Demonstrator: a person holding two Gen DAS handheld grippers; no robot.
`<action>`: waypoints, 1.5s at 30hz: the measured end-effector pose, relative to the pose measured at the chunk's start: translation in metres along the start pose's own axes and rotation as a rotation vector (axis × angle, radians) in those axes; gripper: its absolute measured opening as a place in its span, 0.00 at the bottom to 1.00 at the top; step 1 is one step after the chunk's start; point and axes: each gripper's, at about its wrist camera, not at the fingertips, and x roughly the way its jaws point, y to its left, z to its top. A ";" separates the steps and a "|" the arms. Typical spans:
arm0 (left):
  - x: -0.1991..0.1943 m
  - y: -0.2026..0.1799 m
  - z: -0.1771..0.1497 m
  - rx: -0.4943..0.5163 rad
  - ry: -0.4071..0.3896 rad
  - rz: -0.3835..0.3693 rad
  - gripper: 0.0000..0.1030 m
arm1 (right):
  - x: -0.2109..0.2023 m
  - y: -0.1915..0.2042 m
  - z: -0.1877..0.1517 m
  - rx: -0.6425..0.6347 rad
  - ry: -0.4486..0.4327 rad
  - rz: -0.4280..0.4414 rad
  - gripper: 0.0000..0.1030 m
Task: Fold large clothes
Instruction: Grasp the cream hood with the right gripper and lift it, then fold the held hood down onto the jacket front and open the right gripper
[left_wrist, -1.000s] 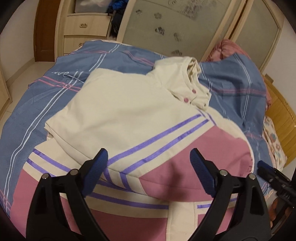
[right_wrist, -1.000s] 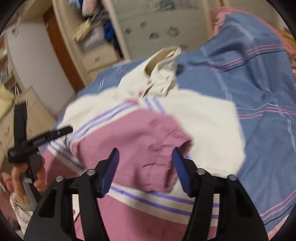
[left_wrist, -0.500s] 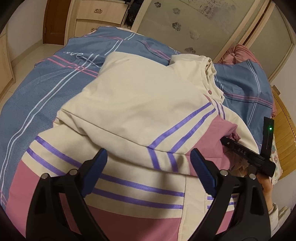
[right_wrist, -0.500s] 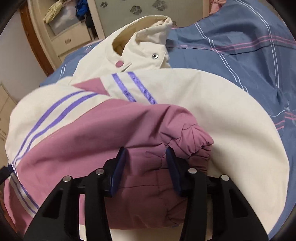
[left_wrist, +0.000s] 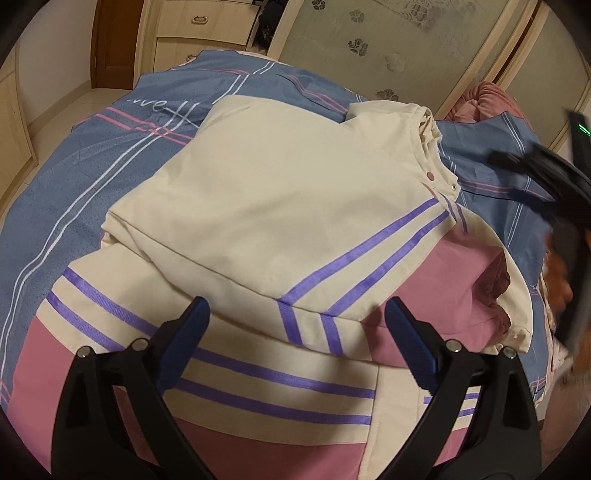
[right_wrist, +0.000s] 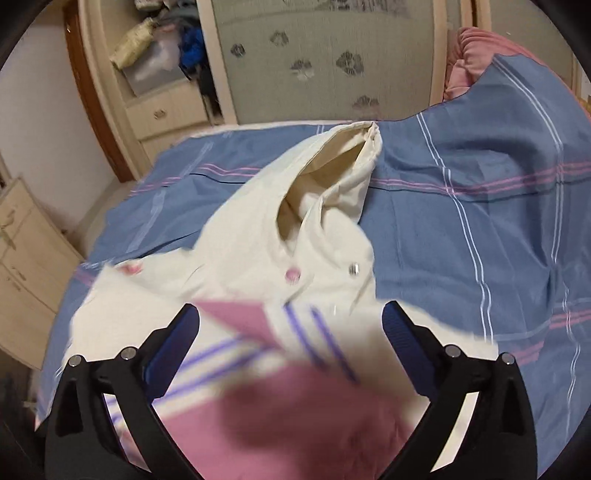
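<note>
The jacket (left_wrist: 280, 206), cream with pink panels and purple stripes, lies spread across the bed's blue plaid cover (left_wrist: 110, 173), filling the middle of the left wrist view. Its cream sleeve is folded across the body, running from about nine o'clock toward the centre, and a pink sleeve with a gathered cuff (left_wrist: 495, 291) lies on the body at about three o'clock. The collar (right_wrist: 332, 173) stands open at twelve o'clock in the right wrist view, with a pink snap (right_wrist: 292, 274) and a metal snap (right_wrist: 354, 268) just below it. The left gripper (left_wrist: 295, 332) hangs over the striped hem area at six o'clock, its jaws opening and standing wide apart, the blue pads clear of the cloth with only the jacket's surface below them. The right gripper (right_wrist: 290, 334) is over the pink and striped part of the jacket, blurred with motion; its jaws are opening too, spread wide, and nothing is pinched between them. In the left wrist view that gripper and the hand (left_wrist: 557, 284) holding it show as a dark blur at three o'clock. Behind the bed, at twelve o'clock, stand frosted wardrobe doors (left_wrist: 388, 48) with flower prints, and wooden drawers (left_wrist: 199, 33) at eleven.
</note>
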 end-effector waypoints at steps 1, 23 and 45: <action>0.002 0.003 0.000 -0.010 0.006 -0.005 0.95 | 0.024 0.001 0.017 0.003 0.014 -0.021 0.97; 0.017 0.000 -0.002 -0.003 0.037 0.020 0.98 | 0.013 -0.009 0.011 0.155 -0.216 0.280 0.04; -0.046 0.033 0.001 -0.022 -0.060 0.132 0.98 | -0.144 -0.018 -0.169 0.225 -0.095 0.716 0.98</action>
